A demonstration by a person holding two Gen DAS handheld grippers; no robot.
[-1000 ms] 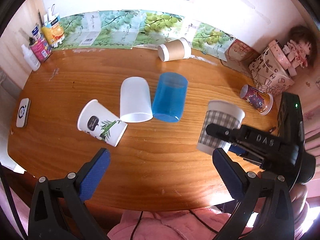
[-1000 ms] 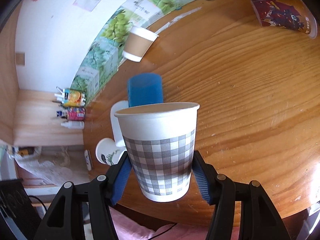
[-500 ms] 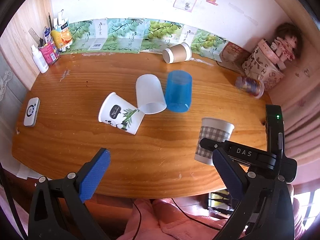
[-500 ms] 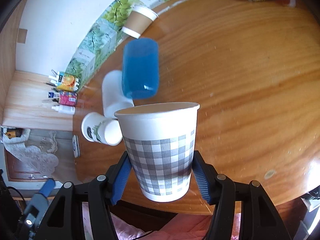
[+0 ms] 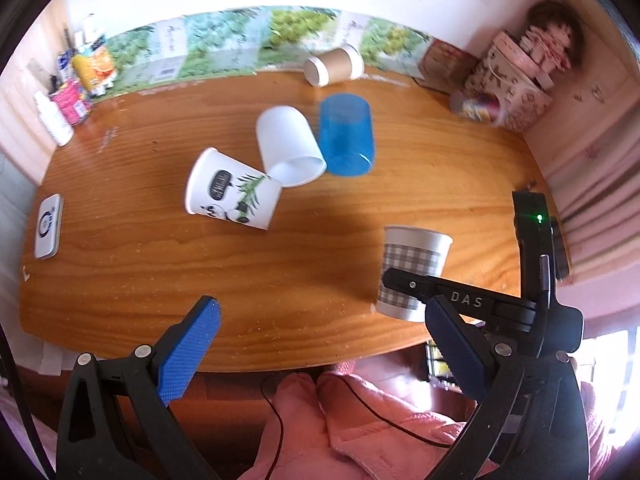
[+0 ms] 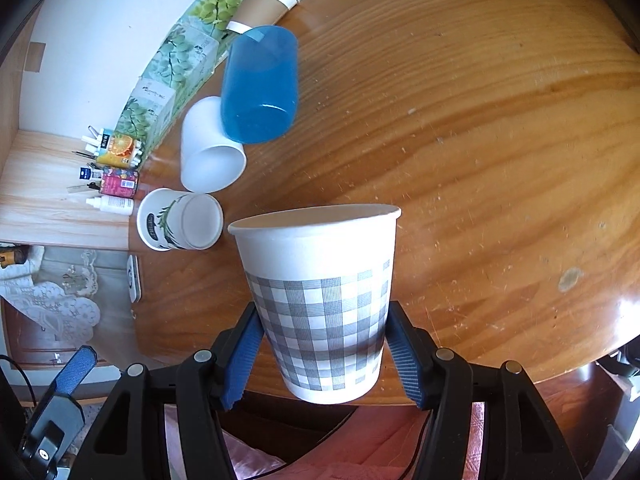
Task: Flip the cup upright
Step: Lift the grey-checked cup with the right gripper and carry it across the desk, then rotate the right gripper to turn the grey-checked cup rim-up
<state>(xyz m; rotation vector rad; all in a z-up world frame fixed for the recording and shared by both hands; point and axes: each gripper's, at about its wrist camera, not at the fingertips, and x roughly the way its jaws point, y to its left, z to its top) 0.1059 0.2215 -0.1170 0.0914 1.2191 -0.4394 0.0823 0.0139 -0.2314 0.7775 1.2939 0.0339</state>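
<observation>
My right gripper (image 6: 326,356) is shut on a grey checked paper cup (image 6: 320,300), held mouth up near the table's front right edge; it also shows in the left wrist view (image 5: 412,268). My left gripper (image 5: 316,348) is open and empty above the table's front edge. Several cups lie on their sides: a blue plastic cup (image 5: 346,134), a white plastic cup (image 5: 288,144), a white paper cup with a panda print (image 5: 232,196), a brown paper cup (image 5: 334,66) at the back, and a colourful cup (image 5: 478,106) at the far right.
A wooden table (image 5: 160,272) stands against a wall. Bottles and packets (image 5: 72,96) crowd the back left corner. A white device (image 5: 48,226) lies at the left edge. A patterned box and doll (image 5: 516,80) stand at the back right.
Both grippers have pulled back toward the table's front edge. The checked cup stays gripped and upright. The colourful cup at the right has rolled toward the box.
</observation>
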